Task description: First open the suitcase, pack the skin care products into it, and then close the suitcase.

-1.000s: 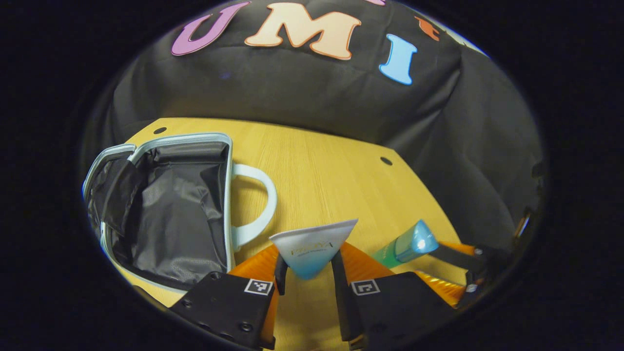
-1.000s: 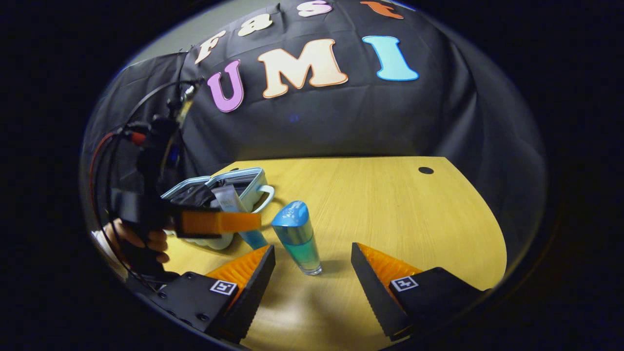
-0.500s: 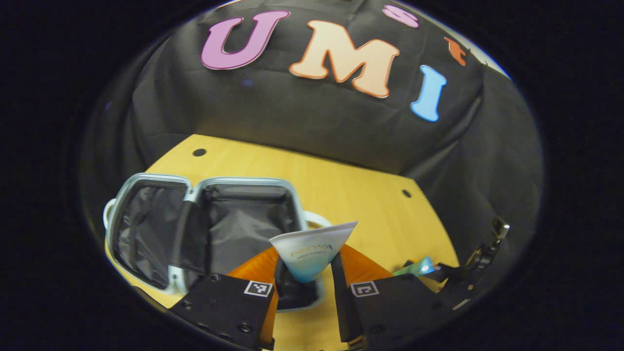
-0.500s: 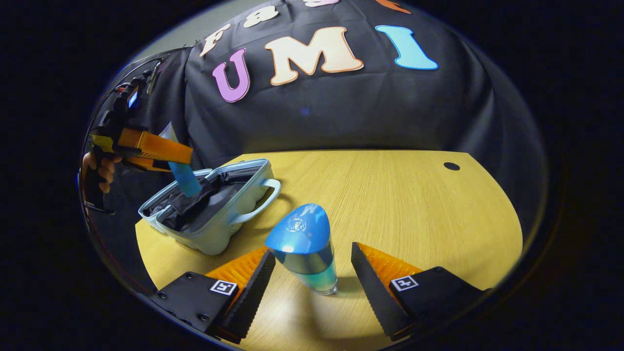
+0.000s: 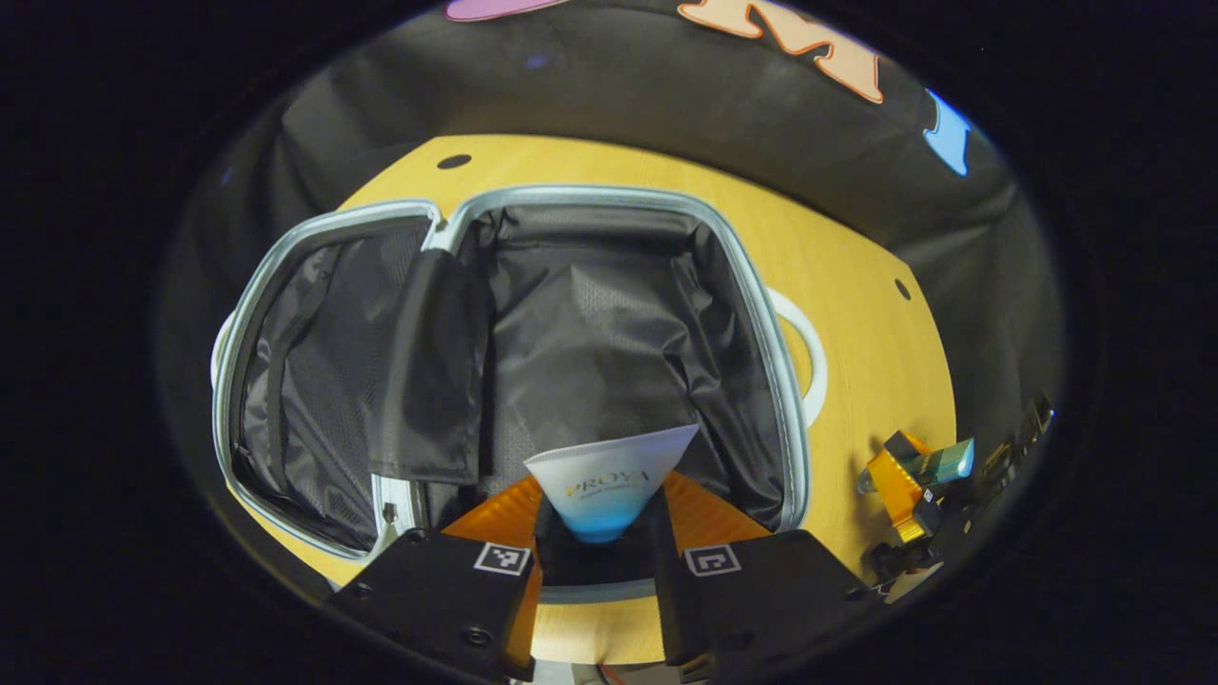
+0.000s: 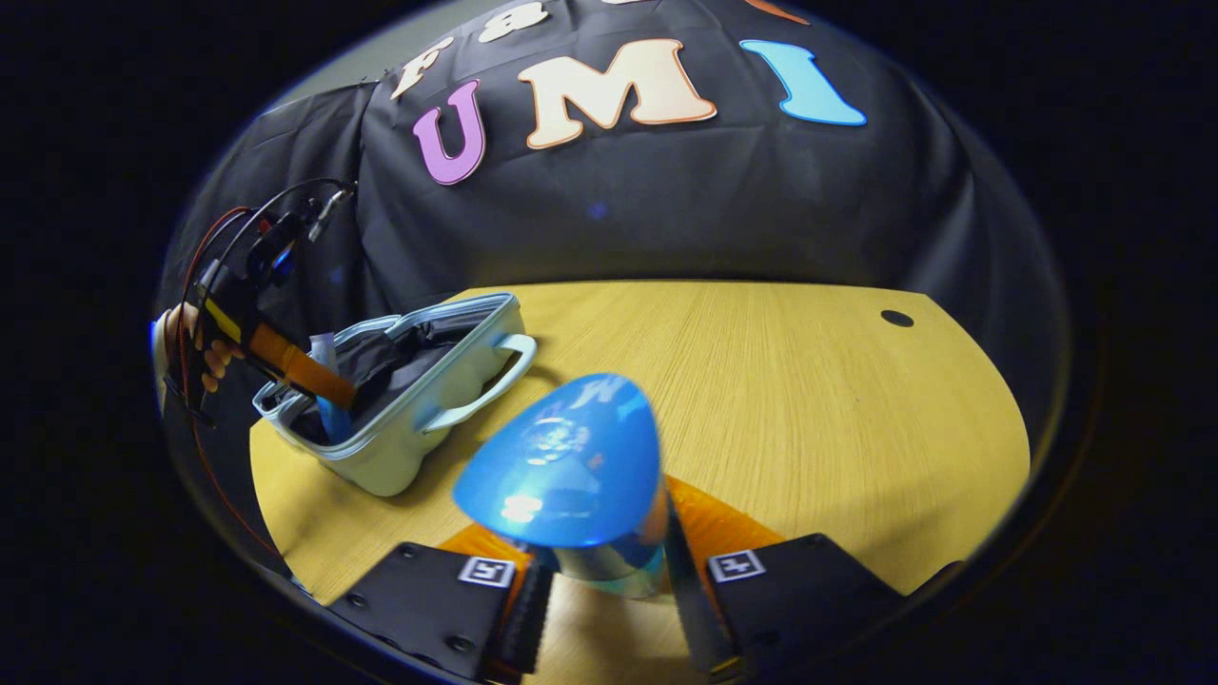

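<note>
Holding a white-and-blue tube (image 5: 609, 480) in the left gripper (image 5: 598, 533), jaws clamped on it, above the open suitcase (image 5: 790, 419), tube sitting at 6 o'clock of its lined right half. Gripping the blue-capped bottle (image 6: 561, 466) in the right gripper (image 6: 599, 580), jaws closed on it, over the bench (image 6: 809, 400). Opening done; packing underway, nothing lying inside yet; closing remaining.

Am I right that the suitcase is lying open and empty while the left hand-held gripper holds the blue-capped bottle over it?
Not quite: the left hand-held gripper holds the tube over the open suitcase, as the left gripper view shows. The blue-capped bottle is in the right hand-held gripper.
</note>
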Motion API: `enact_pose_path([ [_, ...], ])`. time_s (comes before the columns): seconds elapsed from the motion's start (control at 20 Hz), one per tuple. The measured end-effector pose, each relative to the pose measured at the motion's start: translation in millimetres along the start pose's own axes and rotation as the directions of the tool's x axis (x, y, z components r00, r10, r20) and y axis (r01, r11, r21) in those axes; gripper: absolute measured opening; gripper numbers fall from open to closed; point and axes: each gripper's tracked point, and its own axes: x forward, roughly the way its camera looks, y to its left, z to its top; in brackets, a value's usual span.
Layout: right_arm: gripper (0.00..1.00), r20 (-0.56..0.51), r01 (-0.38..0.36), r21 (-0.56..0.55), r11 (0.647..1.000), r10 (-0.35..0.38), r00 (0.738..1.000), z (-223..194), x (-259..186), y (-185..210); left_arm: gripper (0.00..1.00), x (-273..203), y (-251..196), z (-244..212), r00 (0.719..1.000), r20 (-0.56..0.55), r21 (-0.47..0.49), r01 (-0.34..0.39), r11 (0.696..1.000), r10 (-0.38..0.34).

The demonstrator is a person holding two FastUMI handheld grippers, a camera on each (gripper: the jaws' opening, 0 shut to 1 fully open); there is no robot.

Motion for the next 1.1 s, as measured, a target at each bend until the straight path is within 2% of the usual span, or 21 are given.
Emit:
enact_pose_path([
  [0.05,0.54,-0.007,-0.003,-0.017,1.0,0.003,1.0,-1,1,0,0.45,1,0,3,1.0,0.012,0.004,0.0,1.0,0.0],
  [0.15,0.51,-0.009,-0.007,-0.025,1.0,0.006,1.0,-1,1,-1,0.48,2,0,7,1.0,0.018,0.023,-0.016,1.0,0.015],
  [0.2,0.52,-0.009,-0.004,-0.027,1.0,0.004,1.0,0,1,-2,0.55,0,1,10,0.999,0.024,0.038,-0.023,0.999,0.022],
  [0.25,0.51,-0.008,0.004,-0.031,1.0,-0.004,1.0,0,0,-5,0.53,-2,0,11,0.999,0.034,0.051,-0.03,0.998,0.028],
  [0.35,0.48,-0.01,0.007,-0.033,0.999,-0.007,1.0,-1,0,-7,0.75,-6,-3,12,0.999,0.044,0.057,-0.033,0.998,0.031],
  [0.45,0.48,-0.029,-0.001,-0.012,1.0,0.001,1.0,-2,0,-8,0.8,-16,-2,12,0.998,0.063,0.052,-0.028,0.998,0.025],
  [0.6,0.46,-0.054,-0.007,-0.004,1.0,0.007,0.999,-1,-6,-7,0.81,-35,-3,14,0.995,0.098,0.004,-0.002,1.0,0.001],
  [0.65,0.46,-0.057,-0.008,-0.01,1.0,0.007,0.998,1,-9,-6,0.84,-42,0,12,0.994,0.108,-0.014,0.005,1.0,-0.003],
  [0.7,0.46,-0.061,-0.01,-0.011,1.0,0.009,0.998,4,-12,-4,0.8,-49,5,12,0.992,0.124,-0.032,0.004,0.999,0.0],
  [0.75,0.46,-0.067,-0.015,-0.009,1.0,0.015,0.998,10,-16,-1,0.81,-58,10,11,0.991,0.135,-0.047,0.005,0.999,0.001],
  [0.95,0.46,-0.049,-0.038,0.02,0.999,0.039,0.998,43,-30,22,0.81,-87,38,6,0.986,0.166,-0.107,0.006,0.994,0.012],
  [1.1,0.46,-0.028,-0.077,0.047,0.996,0.078,0.997,73,-33,55,0.81,-100,61,5,0.983,0.182,-0.14,0.028,0.99,-0.002],
])
